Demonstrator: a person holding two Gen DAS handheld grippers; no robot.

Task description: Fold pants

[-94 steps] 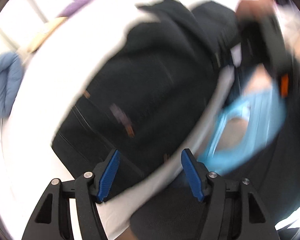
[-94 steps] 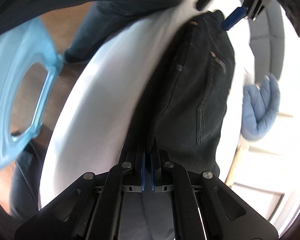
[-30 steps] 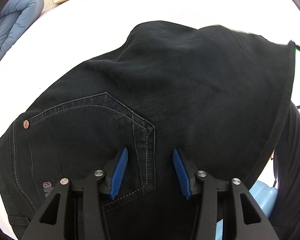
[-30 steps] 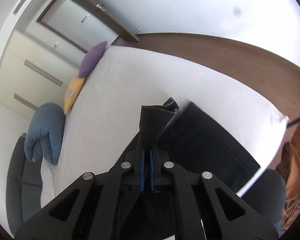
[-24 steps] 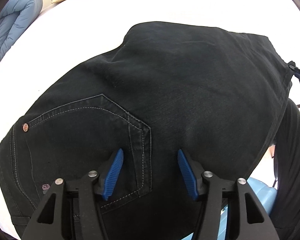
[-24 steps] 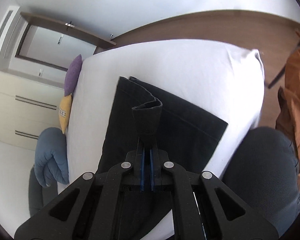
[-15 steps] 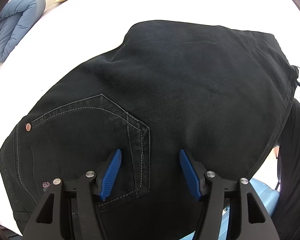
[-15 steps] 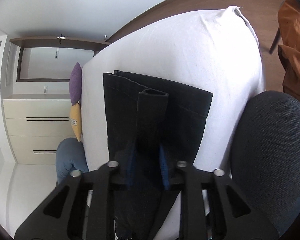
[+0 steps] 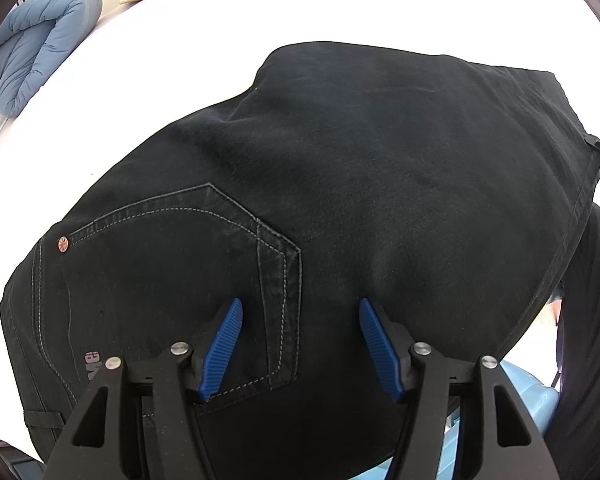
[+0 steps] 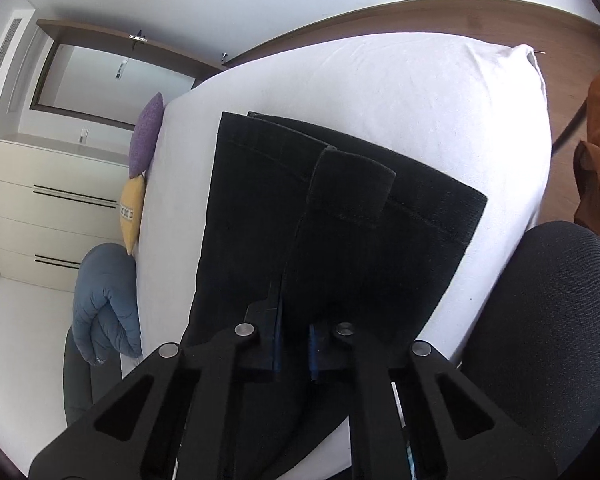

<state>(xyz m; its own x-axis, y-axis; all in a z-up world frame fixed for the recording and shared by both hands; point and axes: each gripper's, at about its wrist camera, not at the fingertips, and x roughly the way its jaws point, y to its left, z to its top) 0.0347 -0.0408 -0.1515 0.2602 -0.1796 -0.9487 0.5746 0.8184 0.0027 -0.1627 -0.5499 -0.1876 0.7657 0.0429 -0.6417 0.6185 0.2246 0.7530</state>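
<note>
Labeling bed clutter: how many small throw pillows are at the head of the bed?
2. The purple pillow stands on edge by the bed's far corner. The yellow pillow sits just below it, touching it, above the blue duvet. Others may be hidden beyond the frame.

pants (image 9: 340, 184) | small pale printed mark near waistband corner, unreadable | yellow pillow (image 10: 131, 216) | patterned label band, illegible
</note>
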